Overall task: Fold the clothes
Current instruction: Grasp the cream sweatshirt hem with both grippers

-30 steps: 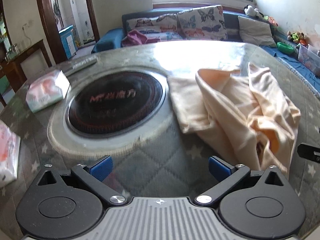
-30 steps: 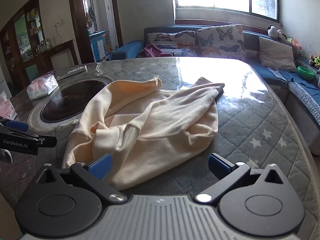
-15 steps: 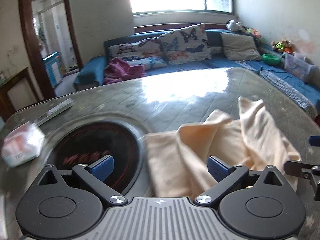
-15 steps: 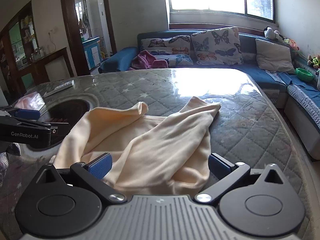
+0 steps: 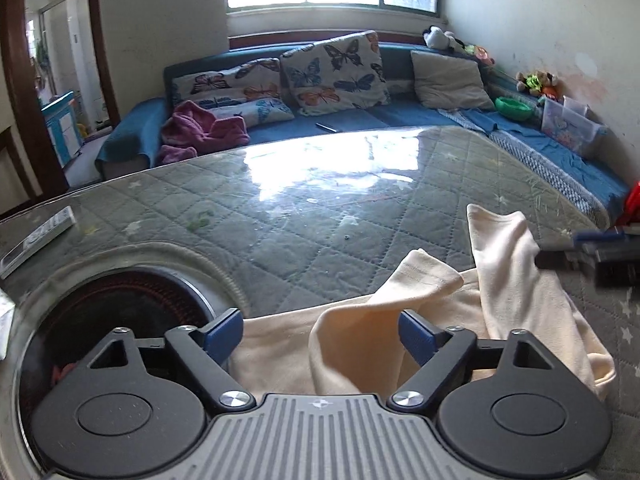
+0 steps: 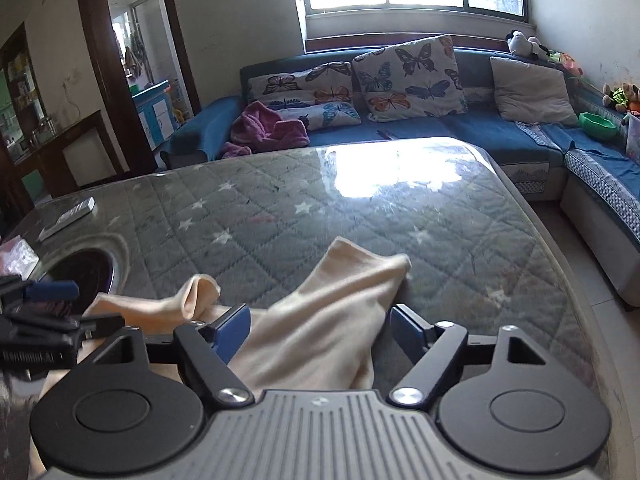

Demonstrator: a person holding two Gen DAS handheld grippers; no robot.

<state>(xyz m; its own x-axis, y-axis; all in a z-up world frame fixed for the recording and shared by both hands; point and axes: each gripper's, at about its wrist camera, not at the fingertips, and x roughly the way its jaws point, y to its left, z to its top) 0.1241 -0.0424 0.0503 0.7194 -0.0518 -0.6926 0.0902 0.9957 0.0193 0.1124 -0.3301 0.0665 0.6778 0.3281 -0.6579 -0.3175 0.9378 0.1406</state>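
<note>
Over the last second both tools have dropped low over the cream garment point(image 5: 400, 344), which now fills the lower centre of each frame, crumpled on the quilted tabletop point(image 5: 320, 216). The left tool point(image 5: 320, 332) and right tool point(image 6: 320, 326) both stand apart, gripping nothing, seemingly placed for a grasp.

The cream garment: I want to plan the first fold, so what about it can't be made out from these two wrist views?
- Cream garment: its near part in both wrist views, hidden by the gripper bodies.
- Its type, sleeves or collar: unclear, because it is crumpled.
- Right gripper in the left wrist view: blurred and cut by the edge.
</note>
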